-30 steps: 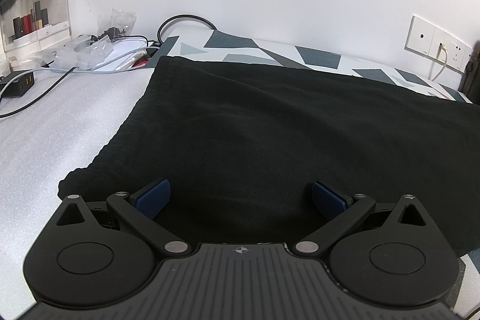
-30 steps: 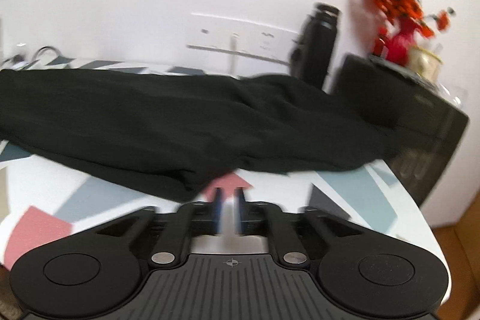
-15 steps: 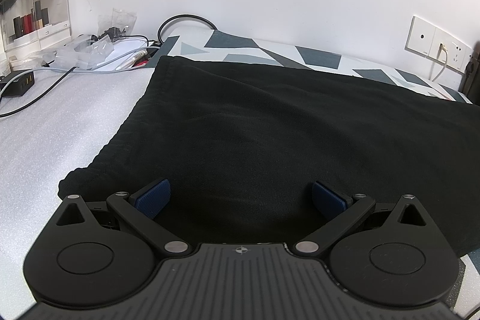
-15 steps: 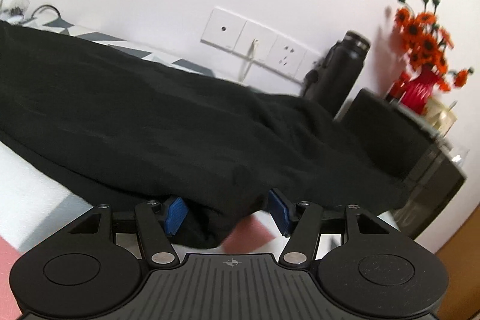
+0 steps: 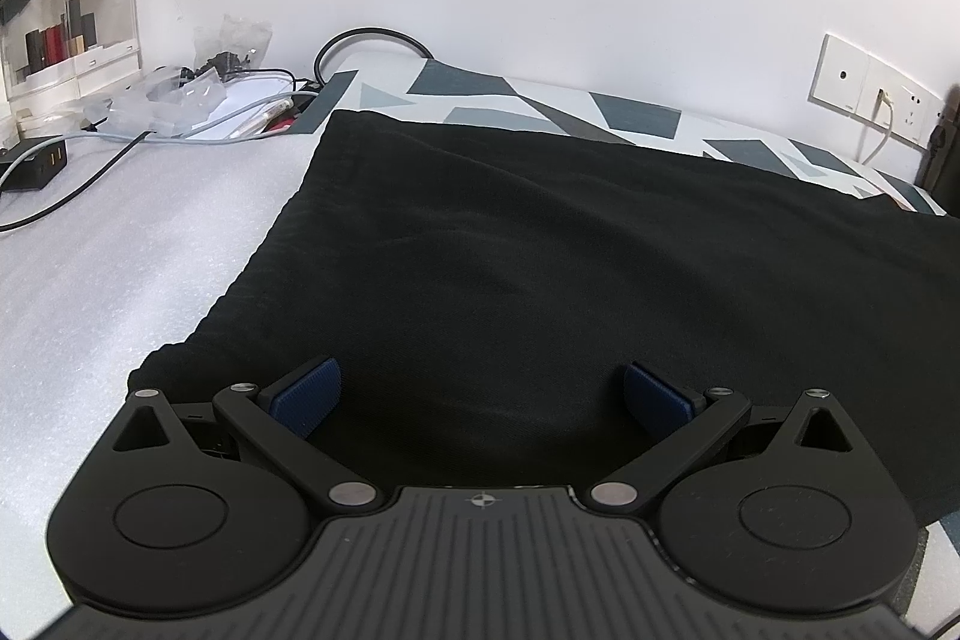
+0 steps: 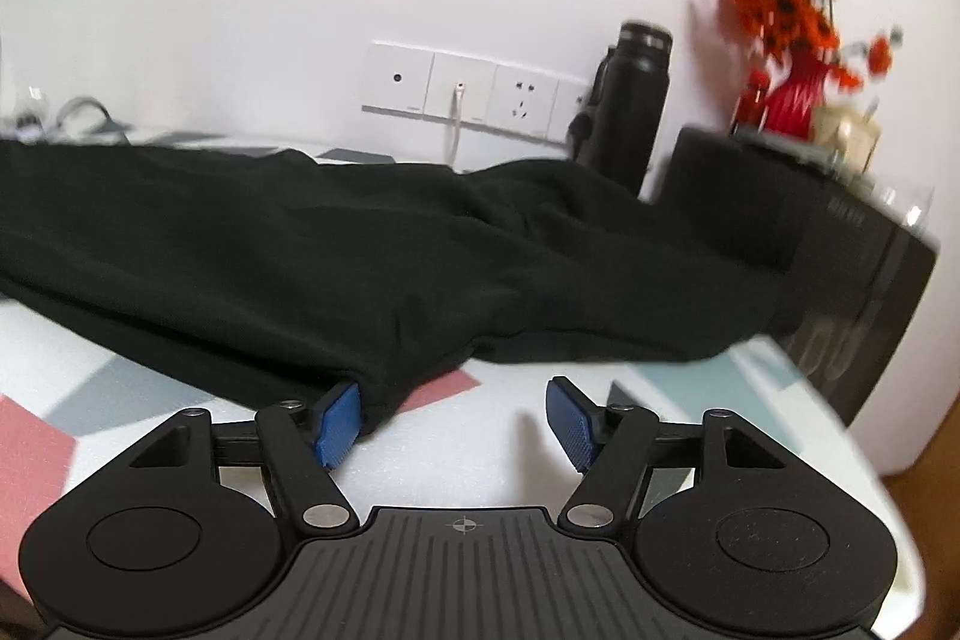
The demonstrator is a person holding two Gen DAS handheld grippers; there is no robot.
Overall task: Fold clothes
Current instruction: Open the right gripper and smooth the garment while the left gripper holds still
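Observation:
A black garment (image 5: pixel 570 268) lies spread flat over the white foam table top and the patterned cloth. My left gripper (image 5: pixel 477 394) is open, hovering low over the garment's near edge with the ribbed waistband end to its left. In the right wrist view the same black garment (image 6: pixel 360 256) stretches across the table, its far end bunched near a dark box. My right gripper (image 6: pixel 459 421) is open at the garment's near corner; its left blue pad (image 6: pixel 339 424) touches the cloth edge, and the gap between the pads shows bare table.
Cables (image 5: pixel 120 142), a black charger (image 5: pixel 36 166) and a clear organiser (image 5: pixel 66 34) crowd the left back corner. A black bottle (image 6: pixel 630 100), wall sockets (image 6: pixel 468 88), a dark box (image 6: pixel 840 268) and red flowers (image 6: pixel 780 16) stand at the right. The table edge (image 6: pixel 864 466) drops off at the right.
My right gripper went from shut to wide open, swung over the garment's near corner, then pulled back so the cloth lies mostly outside its pads. The left gripper has stayed still and open.

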